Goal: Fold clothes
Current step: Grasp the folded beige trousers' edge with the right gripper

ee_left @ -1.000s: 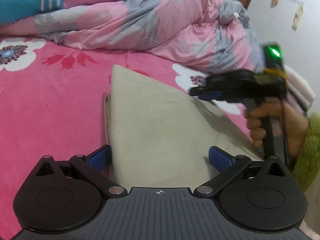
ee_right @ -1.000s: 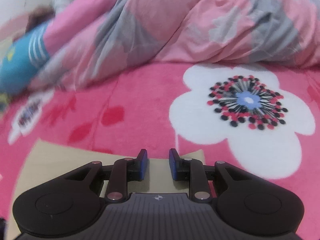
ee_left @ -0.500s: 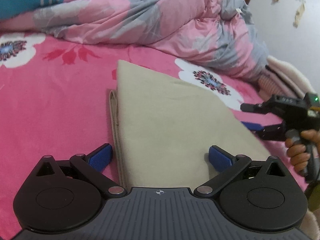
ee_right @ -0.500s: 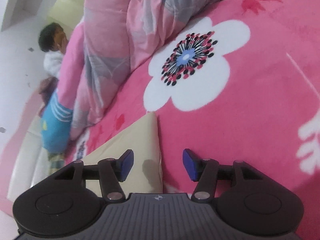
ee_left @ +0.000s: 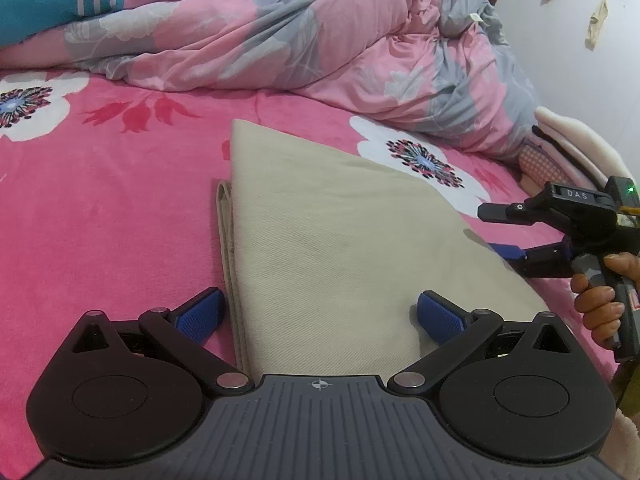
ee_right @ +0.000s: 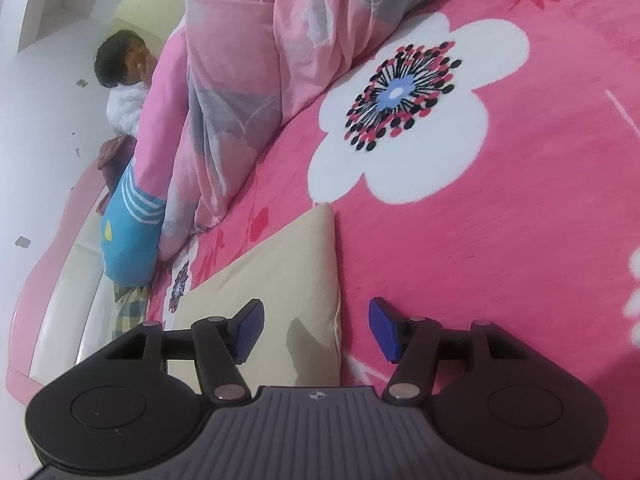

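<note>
A folded beige garment [ee_left: 340, 240] lies flat on the pink flowered bed cover [ee_left: 100, 220]. My left gripper [ee_left: 320, 314] is open, its blue pads straddling the garment's near end just above it. My right gripper [ee_right: 316, 330] is open and empty, rolled on its side over the garment's right edge [ee_right: 288, 280]. It also shows in the left wrist view [ee_left: 520, 232] at the garment's right side, held by a hand.
A rumpled pink and grey quilt [ee_left: 300, 40] is heaped along the back of the bed. A child [ee_right: 124, 64] lies at the headboard end. Cream and pink fabric [ee_left: 568, 148] is piled at the bed's right edge.
My right gripper opened, let go of the garment and drew back to the right, rolling sideways. The garment now lies flat. My left gripper stayed open in place.
</note>
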